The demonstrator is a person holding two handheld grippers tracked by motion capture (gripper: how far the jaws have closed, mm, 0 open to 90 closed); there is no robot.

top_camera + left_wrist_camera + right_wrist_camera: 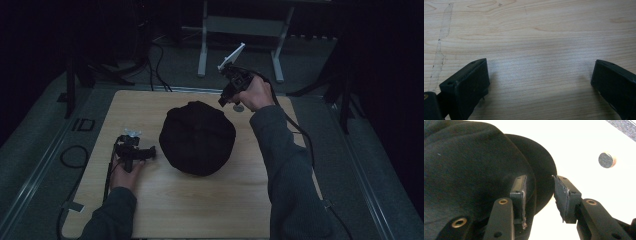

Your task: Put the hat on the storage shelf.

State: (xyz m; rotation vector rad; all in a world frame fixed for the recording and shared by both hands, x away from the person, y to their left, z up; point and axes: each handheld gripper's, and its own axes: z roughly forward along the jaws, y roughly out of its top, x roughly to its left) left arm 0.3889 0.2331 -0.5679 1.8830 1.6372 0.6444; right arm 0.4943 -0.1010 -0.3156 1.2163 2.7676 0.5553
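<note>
My right gripper (539, 195) hangs parted just beyond the cap (197, 137) brim – nearer than my left gripper (150, 152), parted, empty beside it

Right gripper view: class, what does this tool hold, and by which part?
Nothing yet: the right tool is open, its jaws astride the black cap's brim.

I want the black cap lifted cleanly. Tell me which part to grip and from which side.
Grip the brim of the black cap, coming in from the table's far side, where the right gripper hangs with open jaws. The brim is thin, flat and juts out; the crown is soft and domed, probably too broad to pinch.
</note>
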